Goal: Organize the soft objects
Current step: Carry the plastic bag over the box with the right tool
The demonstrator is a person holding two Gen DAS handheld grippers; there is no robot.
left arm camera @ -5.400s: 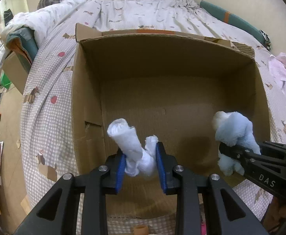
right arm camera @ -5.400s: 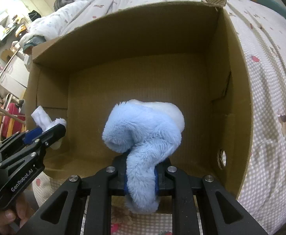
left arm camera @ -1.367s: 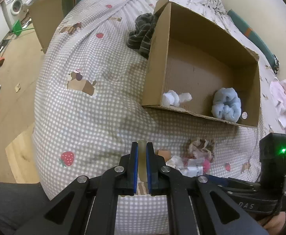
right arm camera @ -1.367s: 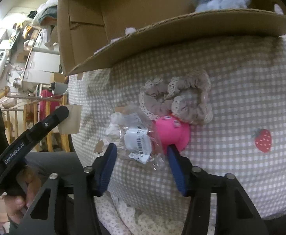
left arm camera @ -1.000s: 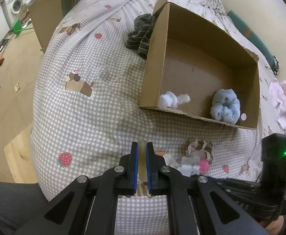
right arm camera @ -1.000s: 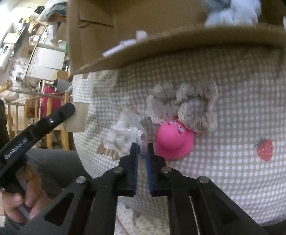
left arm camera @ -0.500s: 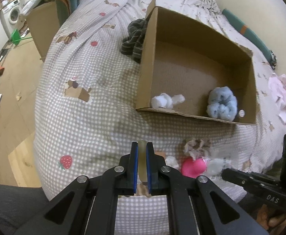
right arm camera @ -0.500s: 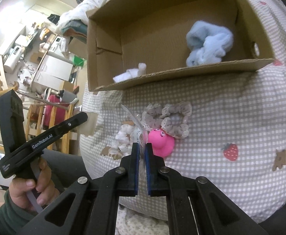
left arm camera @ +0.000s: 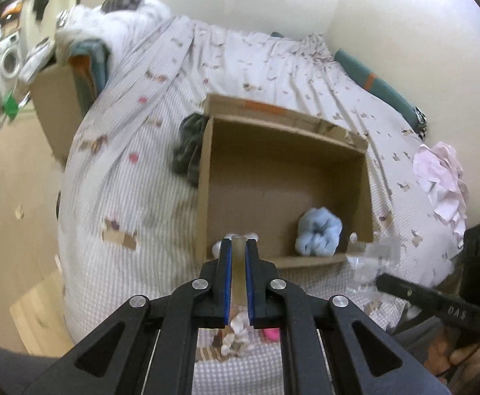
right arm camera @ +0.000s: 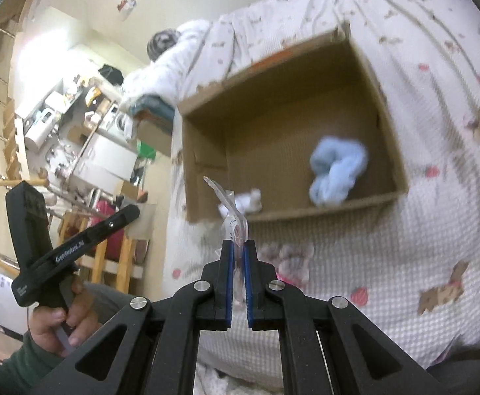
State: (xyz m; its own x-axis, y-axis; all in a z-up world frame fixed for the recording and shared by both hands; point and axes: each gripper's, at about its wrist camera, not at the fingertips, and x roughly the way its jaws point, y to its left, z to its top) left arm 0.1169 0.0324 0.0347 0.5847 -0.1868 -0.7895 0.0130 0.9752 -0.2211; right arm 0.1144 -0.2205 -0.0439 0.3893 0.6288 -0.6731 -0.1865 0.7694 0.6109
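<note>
Left gripper [left arm camera: 239, 247] clamped on a pale beige strip [left arm camera: 239, 273], right gripper [right arm camera: 236, 247] clamped on a clear plastic packet [right arm camera: 230, 210], both near the open cardboard box [left arm camera: 203, 177] on the bed [left arm camera: 124, 171], blue fluffy scrunchie [left arm camera: 319, 235] inside near-right, white soft item [right arm camera: 250, 202] inside near-left

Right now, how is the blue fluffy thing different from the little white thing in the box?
The blue fluffy thing is bigger; the white thing is small. The blue one is pale blue and furry; the white one looks smoother, though it is blurred. The blue one lies toward the box's right side in the right wrist view; the white one sits at the near left corner. Both are soft, rest on the box floor, and are held by no gripper.
</note>
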